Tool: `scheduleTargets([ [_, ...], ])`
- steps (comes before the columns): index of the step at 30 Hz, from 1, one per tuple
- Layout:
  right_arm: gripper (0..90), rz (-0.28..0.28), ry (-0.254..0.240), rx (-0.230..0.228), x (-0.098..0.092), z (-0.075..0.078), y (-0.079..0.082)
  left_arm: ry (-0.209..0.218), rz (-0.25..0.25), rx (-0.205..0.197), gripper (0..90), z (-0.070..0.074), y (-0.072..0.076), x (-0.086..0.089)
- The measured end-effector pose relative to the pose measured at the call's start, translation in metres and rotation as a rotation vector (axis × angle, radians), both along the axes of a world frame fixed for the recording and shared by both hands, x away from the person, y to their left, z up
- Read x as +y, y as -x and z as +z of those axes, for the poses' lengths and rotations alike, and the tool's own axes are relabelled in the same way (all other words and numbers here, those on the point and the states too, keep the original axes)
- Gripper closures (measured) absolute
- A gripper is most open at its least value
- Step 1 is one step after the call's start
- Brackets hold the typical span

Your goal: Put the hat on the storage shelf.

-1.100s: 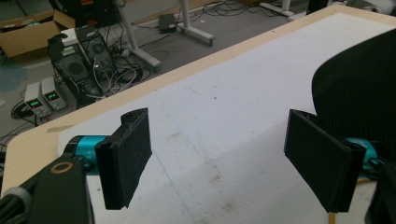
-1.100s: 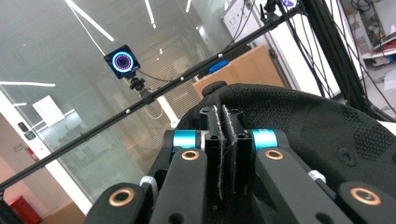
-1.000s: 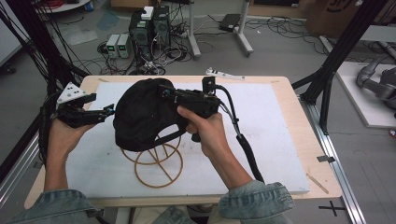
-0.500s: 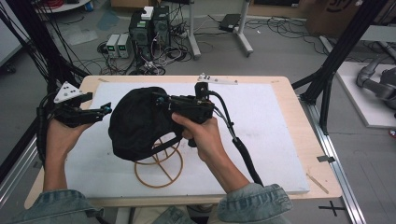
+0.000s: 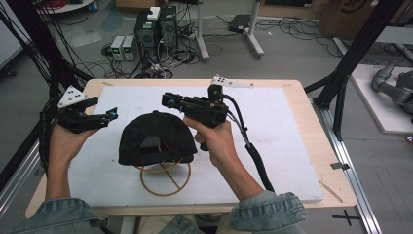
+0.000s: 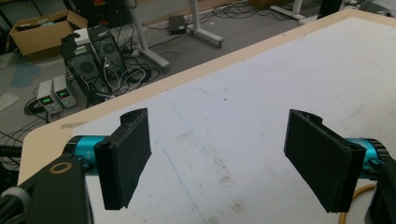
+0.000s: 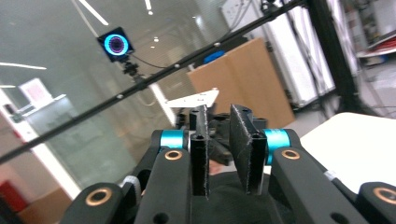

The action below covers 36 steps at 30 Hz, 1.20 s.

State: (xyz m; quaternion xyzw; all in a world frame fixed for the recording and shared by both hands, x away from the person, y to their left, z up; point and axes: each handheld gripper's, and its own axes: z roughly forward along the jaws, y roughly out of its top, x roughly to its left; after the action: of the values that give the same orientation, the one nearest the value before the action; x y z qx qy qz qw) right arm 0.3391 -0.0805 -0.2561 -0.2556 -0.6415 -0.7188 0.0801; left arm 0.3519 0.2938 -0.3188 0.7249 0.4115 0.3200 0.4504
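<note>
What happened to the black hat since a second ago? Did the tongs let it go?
Yes. The right tongs held the black cap above the wire stand; their jaws have just been opening, with nothing between them now. The cap has come down and sits on the stand, apart from both tongs. The left tongs stayed open beside the cap, and the white mat stayed put.
</note>
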Motion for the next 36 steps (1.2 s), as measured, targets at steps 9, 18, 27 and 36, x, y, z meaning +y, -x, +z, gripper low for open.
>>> scheduleTargets([
  [9, 71.5, -0.108, 0.039, -0.020, -0.031, -0.004, -0.014, -0.011, 0.000, 0.005, 23.1, -0.001, -0.001, -0.002],
  [18, 61.8, -0.260, 0.130, -0.050, -0.067, -0.014, -0.026, -0.028, -0.006, 0.007, 23.1, -0.003, -0.004, -0.013],
  [27, 47.8, -0.408, 0.219, -0.053, -0.109, -0.031, -0.033, -0.044, -0.022, 0.010, 23.1, -0.003, -0.005, -0.020],
  [36, 39.9, -0.556, 0.344, -0.042, -0.143, -0.051, -0.038, -0.063, -0.031, 0.017, 23.1, -0.006, -0.006, -0.027],
])
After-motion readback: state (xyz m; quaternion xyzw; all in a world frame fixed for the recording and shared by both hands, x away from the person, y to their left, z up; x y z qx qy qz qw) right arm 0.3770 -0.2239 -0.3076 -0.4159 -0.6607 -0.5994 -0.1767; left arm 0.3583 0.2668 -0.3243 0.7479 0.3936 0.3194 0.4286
